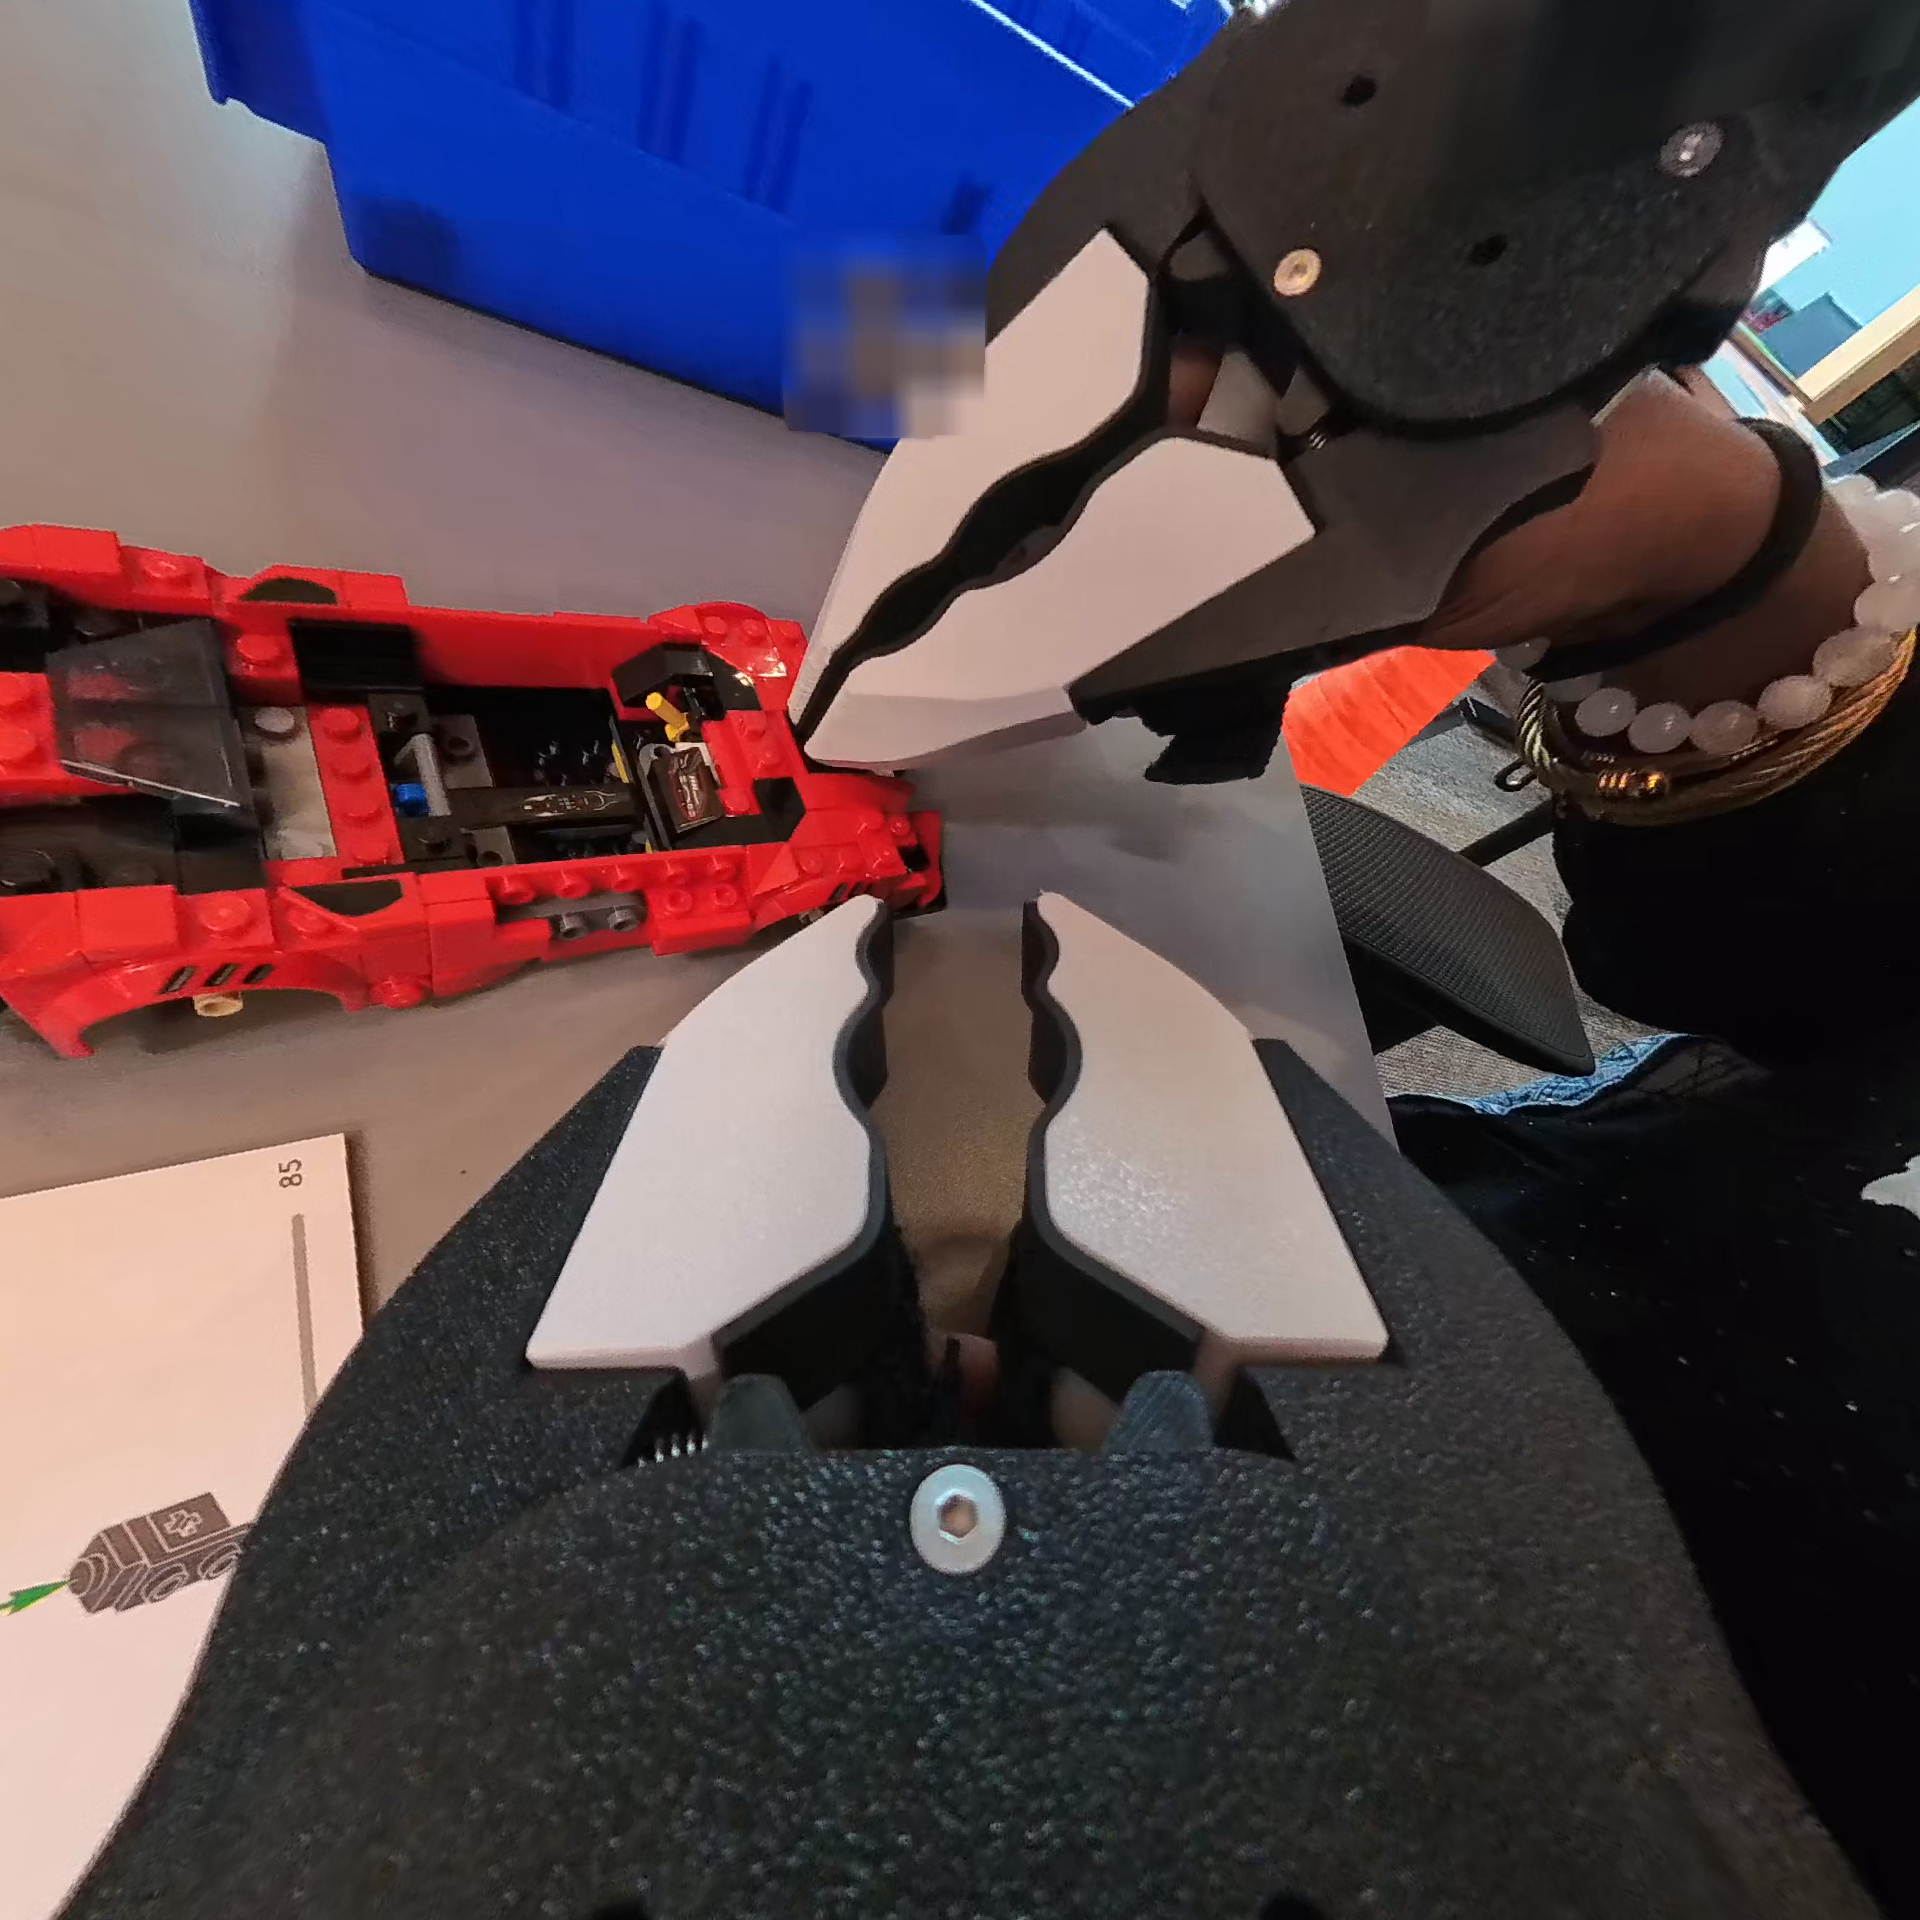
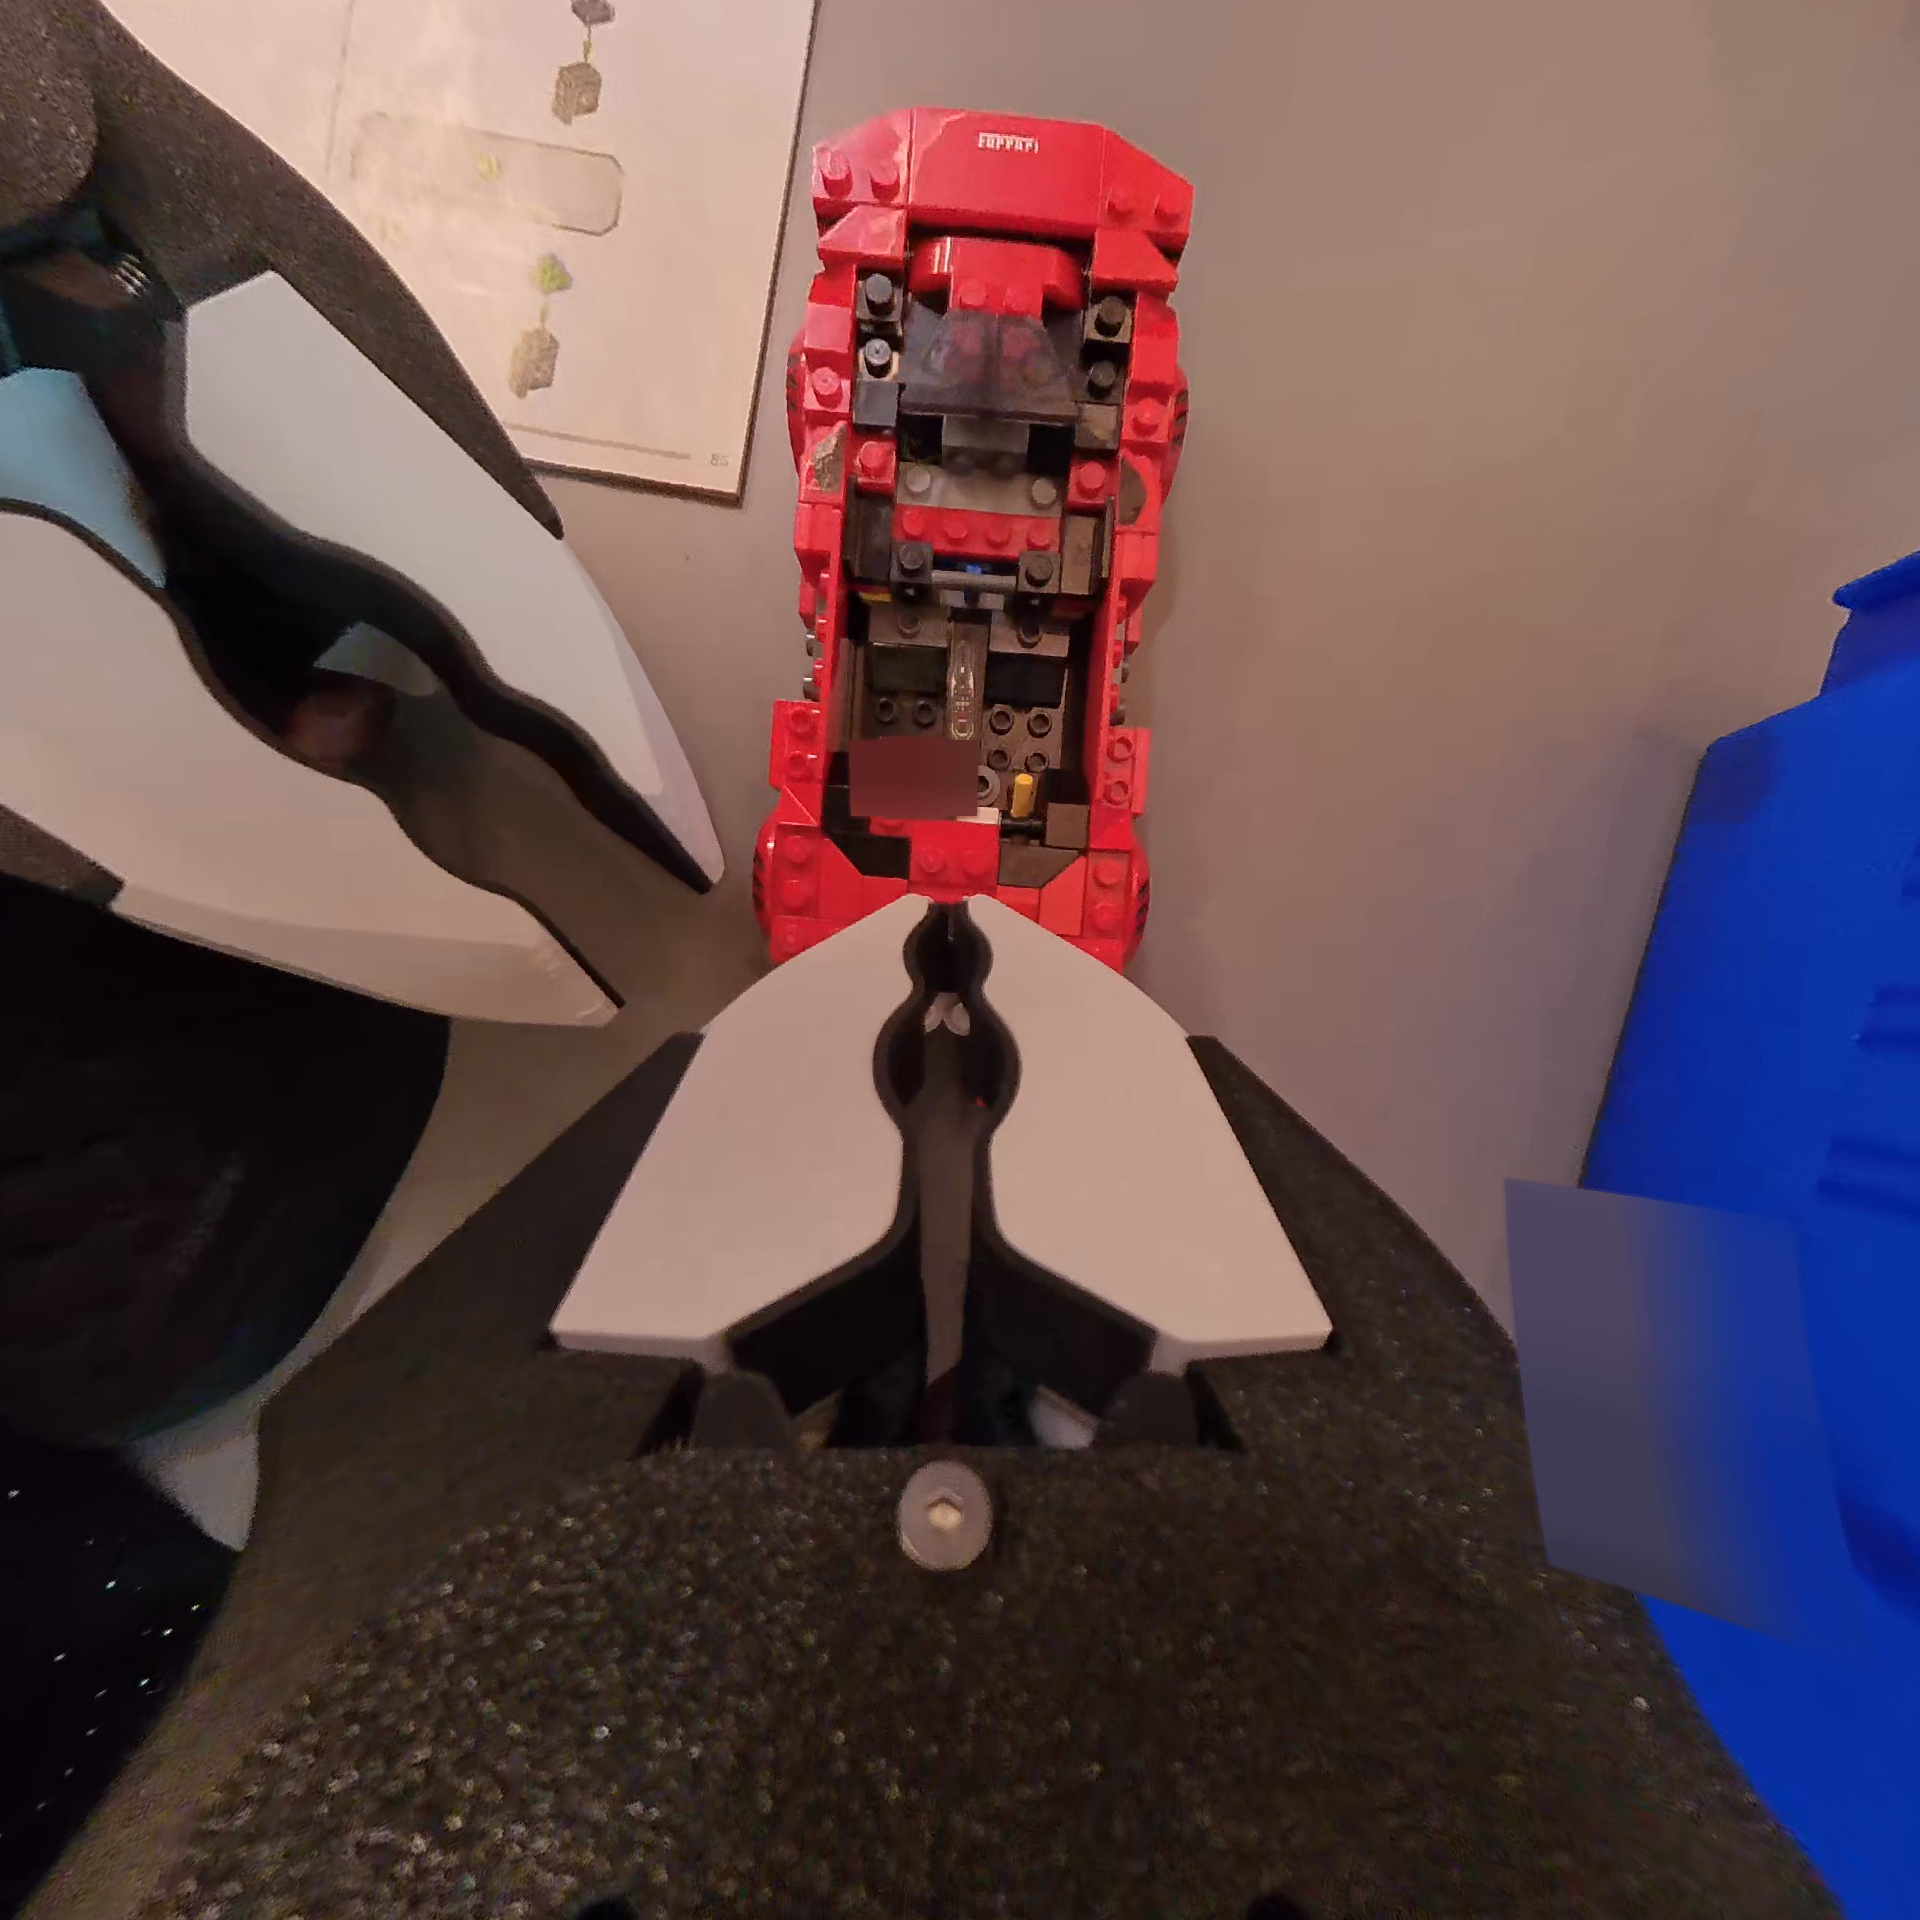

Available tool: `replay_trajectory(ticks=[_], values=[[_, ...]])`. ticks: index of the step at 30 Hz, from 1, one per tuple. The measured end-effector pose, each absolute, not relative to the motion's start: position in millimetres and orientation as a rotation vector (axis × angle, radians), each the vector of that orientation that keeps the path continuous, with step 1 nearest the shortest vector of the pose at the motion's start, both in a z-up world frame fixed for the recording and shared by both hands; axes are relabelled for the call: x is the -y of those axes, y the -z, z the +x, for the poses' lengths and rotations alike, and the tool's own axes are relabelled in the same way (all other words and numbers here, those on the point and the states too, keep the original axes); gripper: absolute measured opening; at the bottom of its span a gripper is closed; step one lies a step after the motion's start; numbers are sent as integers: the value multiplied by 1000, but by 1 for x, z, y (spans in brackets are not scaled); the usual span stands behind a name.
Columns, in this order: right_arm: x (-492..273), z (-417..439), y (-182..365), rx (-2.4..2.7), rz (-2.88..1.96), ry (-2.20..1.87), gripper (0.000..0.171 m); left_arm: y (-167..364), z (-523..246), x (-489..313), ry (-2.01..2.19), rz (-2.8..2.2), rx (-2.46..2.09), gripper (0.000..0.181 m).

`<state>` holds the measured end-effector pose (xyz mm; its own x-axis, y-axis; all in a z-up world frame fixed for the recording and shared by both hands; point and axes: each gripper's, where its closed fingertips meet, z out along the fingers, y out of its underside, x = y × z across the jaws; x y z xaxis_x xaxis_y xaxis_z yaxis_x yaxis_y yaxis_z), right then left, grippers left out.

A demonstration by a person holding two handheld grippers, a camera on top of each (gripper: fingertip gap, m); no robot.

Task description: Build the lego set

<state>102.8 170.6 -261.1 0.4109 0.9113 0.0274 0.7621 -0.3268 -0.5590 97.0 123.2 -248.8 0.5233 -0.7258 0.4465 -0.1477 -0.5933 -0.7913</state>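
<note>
I had the right gripper point(image 2: 948, 906) with its fingers pinched together, tips touching the red lego car's point(image 2: 966, 540) near end on the counter point(image 2: 1403, 520), probably to press it. The left gripper point(image 1: 956, 904) waited just beside that end, fingers spread and empty, likely ready to steady it.

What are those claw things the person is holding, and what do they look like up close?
Each gripper, left and right, has a rough black plastic body with a silver screw and two pale grey, wavy-edged fingers. The wrist behind the right one wears a white bead bracelet and a gold bangle.
</note>
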Motion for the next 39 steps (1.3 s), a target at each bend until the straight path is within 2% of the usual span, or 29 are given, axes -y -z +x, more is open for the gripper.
replay_trajectory(ticks=[39], values=[[-172,102,260,1404,-2190,-447,2,251,97,-123,1057,-2073,-705,19]])
